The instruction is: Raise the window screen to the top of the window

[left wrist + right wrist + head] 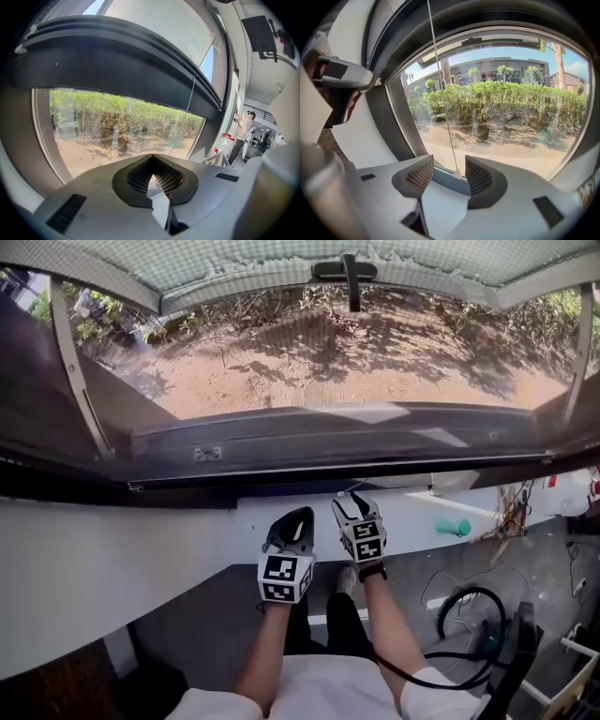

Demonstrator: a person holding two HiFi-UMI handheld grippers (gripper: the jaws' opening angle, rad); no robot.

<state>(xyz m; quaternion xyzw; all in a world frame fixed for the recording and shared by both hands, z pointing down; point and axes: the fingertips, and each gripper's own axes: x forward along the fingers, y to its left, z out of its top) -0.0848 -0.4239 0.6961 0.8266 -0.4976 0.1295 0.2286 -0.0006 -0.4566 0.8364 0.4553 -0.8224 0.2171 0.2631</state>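
Note:
The mesh window screen (281, 261) sits high in the window, its dark handle (344, 276) at the top middle; the glass below looks out on sandy ground. In the left gripper view the mesh (154, 23) and its dark bottom bar (117, 61) curve overhead. Both grippers hang low before the white sill (112, 549), away from the screen. My left gripper (296, 521) (151, 161) is shut with nothing in it. My right gripper (354, 504) (448, 165) stands open and empty. A thin pull cord (440, 93) hangs just beyond its fingers, its white end piece (457, 173) by the window frame.
A small latch (208, 454) sits on the dark lower window frame. A green object (453, 527), a black looped cable (466, 615) and other gear lie on the floor at the right. A person (244, 136) stands far off at the right in the left gripper view.

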